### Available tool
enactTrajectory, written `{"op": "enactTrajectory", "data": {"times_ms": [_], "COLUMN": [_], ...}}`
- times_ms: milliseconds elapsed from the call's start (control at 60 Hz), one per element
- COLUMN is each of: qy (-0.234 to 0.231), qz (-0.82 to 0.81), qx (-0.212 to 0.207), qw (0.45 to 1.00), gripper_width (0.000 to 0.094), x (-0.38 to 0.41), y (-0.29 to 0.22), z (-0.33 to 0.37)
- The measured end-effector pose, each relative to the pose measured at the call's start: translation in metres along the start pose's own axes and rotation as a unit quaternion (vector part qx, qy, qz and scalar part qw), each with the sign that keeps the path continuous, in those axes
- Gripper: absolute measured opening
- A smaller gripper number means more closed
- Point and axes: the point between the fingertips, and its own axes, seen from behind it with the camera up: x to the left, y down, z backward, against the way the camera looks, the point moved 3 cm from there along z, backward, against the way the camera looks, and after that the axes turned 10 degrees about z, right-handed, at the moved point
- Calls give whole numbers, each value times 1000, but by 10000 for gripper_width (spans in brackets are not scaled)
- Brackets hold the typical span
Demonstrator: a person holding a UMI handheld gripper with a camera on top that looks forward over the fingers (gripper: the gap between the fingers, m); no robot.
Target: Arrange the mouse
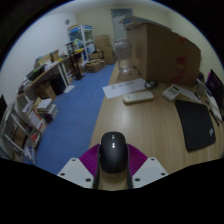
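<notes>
A black computer mouse point(113, 152) sits between the two fingers of my gripper point(113, 163), over the near part of the wooden table point(150, 125). The magenta pads point(90, 158) close against both sides of the mouse, so the gripper is shut on it. I cannot tell whether the mouse rests on the table or is lifted off it. A black mouse mat point(198, 127) lies on the table ahead and to the right of the fingers.
A white keyboard point(140, 96) lies further ahead on the table, with small white items point(178, 92) near it. A large cardboard box point(160, 55) stands at the back. Blue floor point(75, 110) and cluttered shelves point(40, 95) are to the left.
</notes>
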Motion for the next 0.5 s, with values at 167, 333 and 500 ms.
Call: {"op": "enactTrajectory", "data": {"times_ms": [167, 333, 500], "qy": [-49, -1, 73], "qz": [51, 75, 64], "qx": [-76, -169, -142], "qw": [995, 983, 985], "gripper_width": [374, 374, 374], "x": [-37, -176, -311], "y": [-62, -133, -104], "z": [50, 96, 67]}}
